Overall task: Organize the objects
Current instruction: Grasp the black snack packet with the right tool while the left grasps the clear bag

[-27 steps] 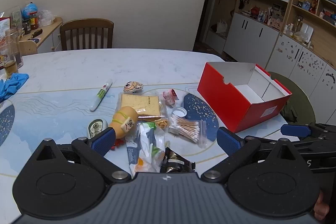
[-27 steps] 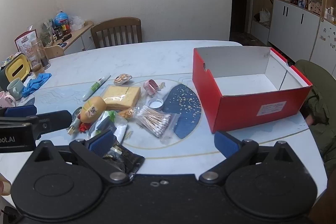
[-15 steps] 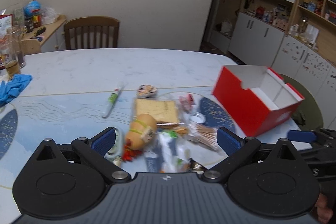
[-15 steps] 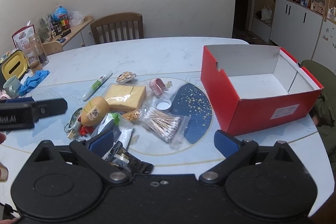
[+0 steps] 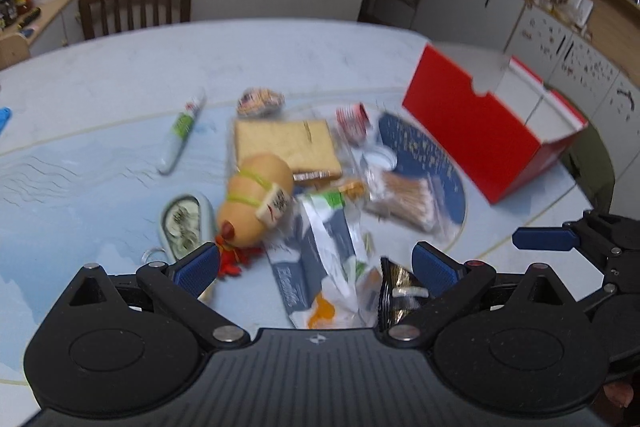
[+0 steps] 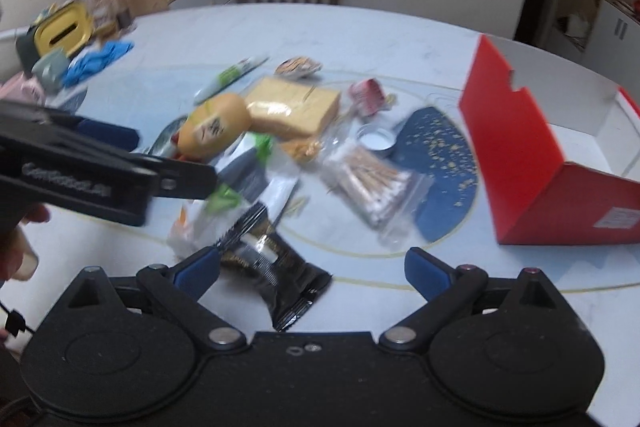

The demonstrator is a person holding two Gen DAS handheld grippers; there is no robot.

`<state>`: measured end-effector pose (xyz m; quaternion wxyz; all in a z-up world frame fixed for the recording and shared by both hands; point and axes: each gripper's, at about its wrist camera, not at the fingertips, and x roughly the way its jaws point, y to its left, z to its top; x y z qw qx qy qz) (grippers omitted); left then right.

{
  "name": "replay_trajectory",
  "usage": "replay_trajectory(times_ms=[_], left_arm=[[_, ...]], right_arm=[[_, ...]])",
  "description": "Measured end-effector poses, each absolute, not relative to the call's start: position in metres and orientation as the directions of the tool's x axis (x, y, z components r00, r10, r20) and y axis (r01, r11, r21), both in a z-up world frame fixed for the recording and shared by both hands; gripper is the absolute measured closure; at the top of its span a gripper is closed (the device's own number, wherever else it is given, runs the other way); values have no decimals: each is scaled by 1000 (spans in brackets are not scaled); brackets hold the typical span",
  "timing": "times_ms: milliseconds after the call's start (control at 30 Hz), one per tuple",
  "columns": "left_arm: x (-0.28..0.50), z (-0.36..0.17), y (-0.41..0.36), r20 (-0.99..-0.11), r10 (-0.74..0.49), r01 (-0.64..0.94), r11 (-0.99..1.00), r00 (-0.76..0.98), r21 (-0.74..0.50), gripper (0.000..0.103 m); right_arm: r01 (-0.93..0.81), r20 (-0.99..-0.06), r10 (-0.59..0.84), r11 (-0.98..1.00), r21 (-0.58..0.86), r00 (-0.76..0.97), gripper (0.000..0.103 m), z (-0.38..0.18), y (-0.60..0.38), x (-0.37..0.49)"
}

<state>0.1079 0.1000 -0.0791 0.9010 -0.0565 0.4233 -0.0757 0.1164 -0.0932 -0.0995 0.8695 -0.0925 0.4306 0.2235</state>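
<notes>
A pile of small objects lies mid-table: a tan gourd [image 5: 256, 199] [image 6: 214, 127], a yellow sponge [image 5: 286, 143] [image 6: 294, 107], a bag of cotton swabs [image 5: 404, 201] [image 6: 370, 179], a white and blue packet [image 5: 320, 259], a black snack packet [image 6: 272, 267] [image 5: 400, 297], and a white pen [image 5: 182, 133]. An open red box [image 5: 476, 131] [image 6: 516, 155] stands to the right. My left gripper [image 5: 316, 267] is open above the packets; it also shows in the right wrist view [image 6: 132, 163]. My right gripper [image 6: 312, 263] is open and empty over the black packet.
A white bottle cap [image 6: 376, 139], a red-white roll [image 6: 366, 95], a round patterned item [image 5: 260, 101] and an oval tin [image 5: 184, 223] lie around the pile. A blue cloth [image 6: 98, 61] and cups sit at the far left. A wooden chair [image 5: 136, 5] stands behind the table.
Both grippers have moved forward and down toward the pile. The left view has swung left, so the red box sits farther right. Both stay open and empty.
</notes>
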Motion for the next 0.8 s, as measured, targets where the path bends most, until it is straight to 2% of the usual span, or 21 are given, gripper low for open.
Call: replay_trajectory(times_ms=[167,433,500,567,700,800], left_arm=[[122,-101,95,-799,-194,88,981,569,-175,3],[133,-118,94,-828,-218,83,975,517,-204,28],[134,-118,93,-827,-231,93,972,512,-214,40],[133,-119,92,-827,-249,105,968,504,-227,48],[134,-119,91,-825,-264,121,964,500,-235,58],[136,-119,93,-823,-273,122,962,499,-245,65]], right_arm=[[-539,-804,322,842,1,501,12,-115,-81,120],[-633,-814,355,773,-21,460,27,-128,-64,122],[-647,-821,360,762,-16,444,37,-131,-62,122],[-650,-823,354,759,-24,444,42,-132,-62,120],[-639,-833,341,769,-19,436,61,-132,-66,121],[-608,-837,330,794,-4,436,64,-131,-74,122]])
